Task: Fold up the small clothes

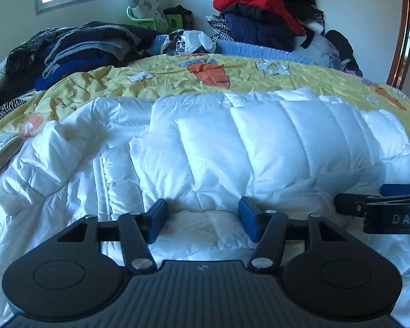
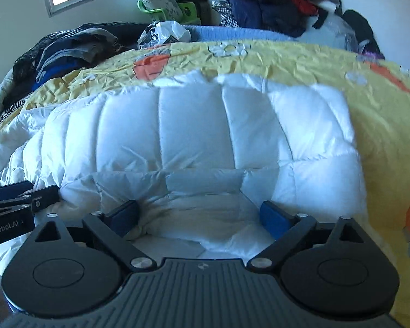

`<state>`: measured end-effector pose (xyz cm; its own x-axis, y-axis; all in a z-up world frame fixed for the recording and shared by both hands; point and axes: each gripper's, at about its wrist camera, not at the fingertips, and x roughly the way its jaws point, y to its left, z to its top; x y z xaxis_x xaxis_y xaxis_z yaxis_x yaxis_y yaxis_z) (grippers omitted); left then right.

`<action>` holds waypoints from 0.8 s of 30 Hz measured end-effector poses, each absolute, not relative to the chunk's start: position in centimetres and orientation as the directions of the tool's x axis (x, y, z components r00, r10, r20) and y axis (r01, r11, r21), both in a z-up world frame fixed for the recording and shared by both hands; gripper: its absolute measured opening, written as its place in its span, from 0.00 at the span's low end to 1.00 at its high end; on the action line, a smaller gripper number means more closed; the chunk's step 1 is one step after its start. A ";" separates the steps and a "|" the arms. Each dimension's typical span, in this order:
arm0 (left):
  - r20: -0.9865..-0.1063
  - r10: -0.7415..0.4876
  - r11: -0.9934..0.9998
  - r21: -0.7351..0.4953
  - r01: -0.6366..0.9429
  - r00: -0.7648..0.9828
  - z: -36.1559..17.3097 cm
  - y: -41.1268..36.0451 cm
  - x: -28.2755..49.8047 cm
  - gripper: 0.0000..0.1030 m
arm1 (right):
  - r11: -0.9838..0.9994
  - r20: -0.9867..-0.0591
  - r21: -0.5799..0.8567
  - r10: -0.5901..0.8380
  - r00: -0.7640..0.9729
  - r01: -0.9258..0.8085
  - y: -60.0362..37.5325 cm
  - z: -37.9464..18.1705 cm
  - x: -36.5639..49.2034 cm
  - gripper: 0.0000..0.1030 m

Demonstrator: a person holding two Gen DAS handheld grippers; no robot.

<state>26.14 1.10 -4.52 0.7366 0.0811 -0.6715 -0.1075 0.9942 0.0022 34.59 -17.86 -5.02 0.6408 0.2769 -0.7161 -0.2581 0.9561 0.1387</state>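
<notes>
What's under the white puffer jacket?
The white puffer jacket lies on a yellow printed bedspread, visible around its far and right edges. Whatever sits directly beneath the jacket is covered and cannot be seen.

White quilted puffer jacket [image 1: 259, 142], glossy thin shell, padded in parallel stitched channels. Lies on the bed, on its yellow cover. One portion is folded over the rest, forming a raised, puffed block with channels running away from the cameras. Left of that block, a flatter, creased part spreads out with a white zipper line [image 1: 102, 180] along its edge. Near hem crumpled, in shadow.
</notes>
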 end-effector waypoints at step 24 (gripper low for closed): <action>-0.426 0.315 0.721 -0.473 -0.506 0.848 -6.3 15.7 11.1 0.97 | 0.466 -0.351 0.827 0.865 0.358 -0.315 -10.0 2.4 30.6 0.94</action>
<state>11.06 15.71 -6.28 0.8482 0.3155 -0.4255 -0.5057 0.7214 -0.4731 30.57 -10.00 2.40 0.3578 0.8652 -0.3513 -0.3149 0.4660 0.8269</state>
